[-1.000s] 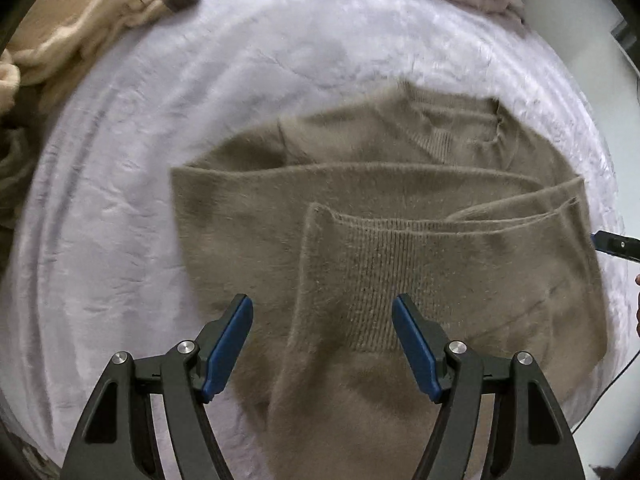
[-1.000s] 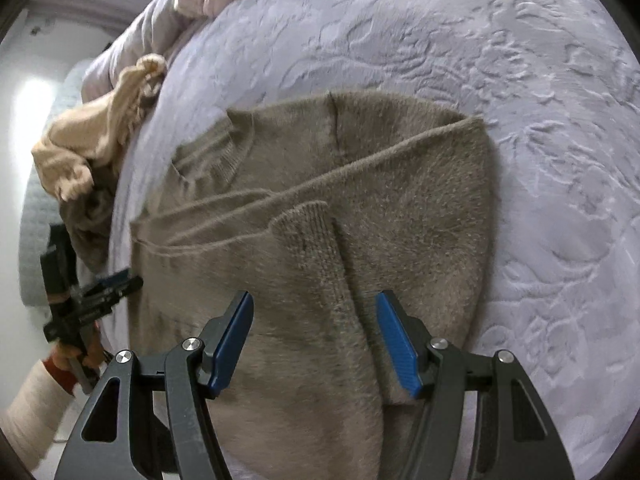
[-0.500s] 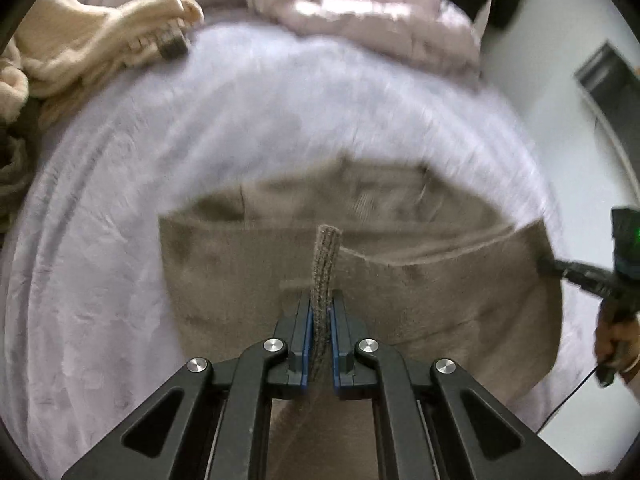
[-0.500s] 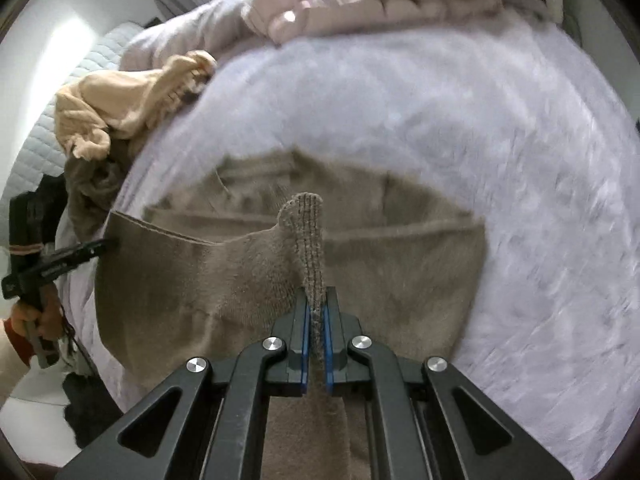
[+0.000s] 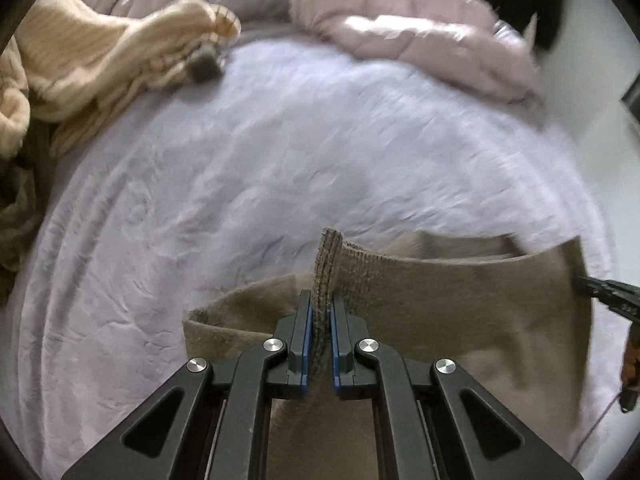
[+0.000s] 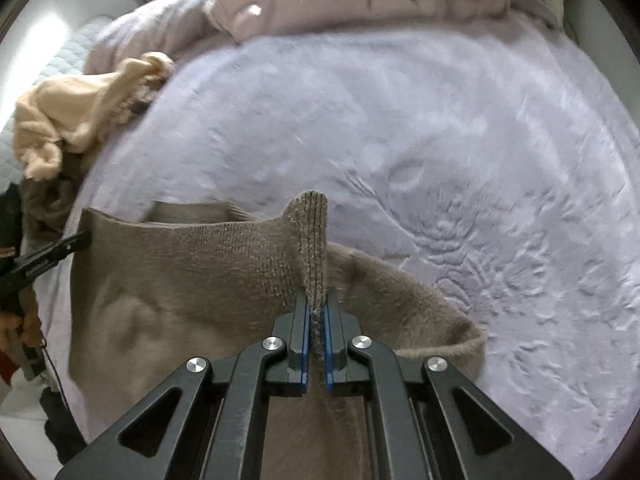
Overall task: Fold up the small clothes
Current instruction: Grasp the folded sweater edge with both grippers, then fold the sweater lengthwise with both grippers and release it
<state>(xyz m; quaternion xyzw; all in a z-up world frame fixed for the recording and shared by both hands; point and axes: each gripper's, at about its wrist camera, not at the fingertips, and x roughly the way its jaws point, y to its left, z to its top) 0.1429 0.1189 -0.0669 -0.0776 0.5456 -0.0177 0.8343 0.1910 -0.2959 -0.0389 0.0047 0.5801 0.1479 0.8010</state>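
A taupe knit sweater [image 5: 460, 304] hangs stretched between my two grippers above a lilac bedspread [image 5: 260, 160]. My left gripper [image 5: 320, 312] is shut on a ribbed hem corner that sticks up between its blue pads. My right gripper [image 6: 316, 312] is shut on the other ribbed corner of the same sweater [image 6: 192, 272]. The hem runs taut between the two grips. In the left wrist view the right gripper's tip [image 5: 600, 290] shows at the sweater's far edge; in the right wrist view the left gripper's tip [image 6: 60, 250] shows likewise. The sweater's lower body is hidden behind the lifted hem.
A cream knit garment [image 5: 100, 64] and a dark brown one [image 5: 16, 208] lie piled at the bed's left. A pink quilted duvet [image 5: 420, 32] lies bunched at the head of the bed. The same cream garment [image 6: 80, 112] sits far left. A hand [image 6: 20, 328] holds the left gripper.
Both grippers went from open over the flat sweater to shut on its ribbed hem. They have since lifted the hem and carried it forward, so the neckline is now covered.
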